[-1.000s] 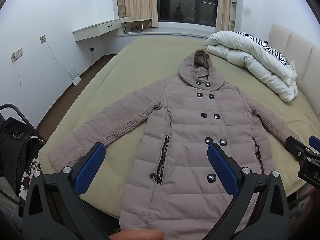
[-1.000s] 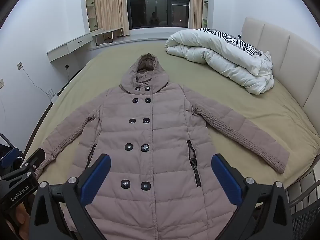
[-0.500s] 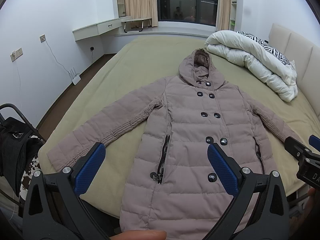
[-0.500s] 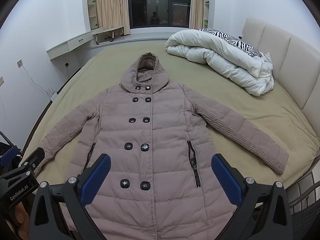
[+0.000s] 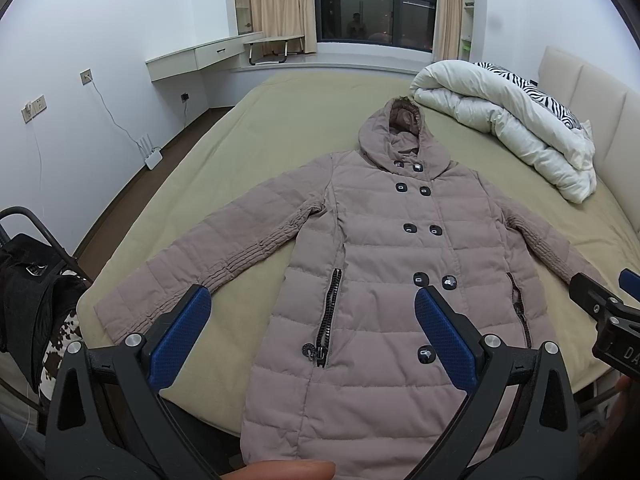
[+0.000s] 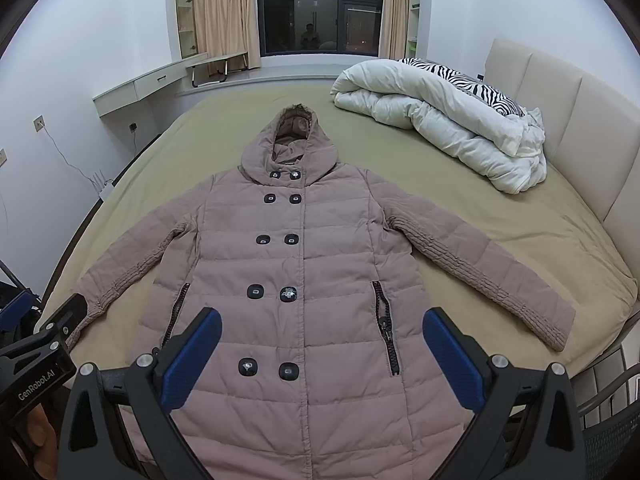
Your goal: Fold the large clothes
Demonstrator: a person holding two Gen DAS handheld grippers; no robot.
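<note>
A long taupe quilted hooded coat [image 6: 304,280] lay face up, sleeves spread, on the olive-sheeted bed [image 6: 500,232]. The left gripper [image 5: 312,334] hovered above its hem, blue-padded fingers [image 5: 180,336] spread apart, grasping nothing. The right gripper [image 6: 320,354] hovered likewise, released. A rumpled white duvet [image 6: 440,128] lay far right.

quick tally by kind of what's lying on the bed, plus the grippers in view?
Taupe quilted hooded coat, spread flat, front up: 1
White duvet, bundled near the headboard: 1
Zebra-print pillow, on the duvet: 1
Grippers, both open and hovering: 2, left gripper and right gripper
Total: 5
</note>
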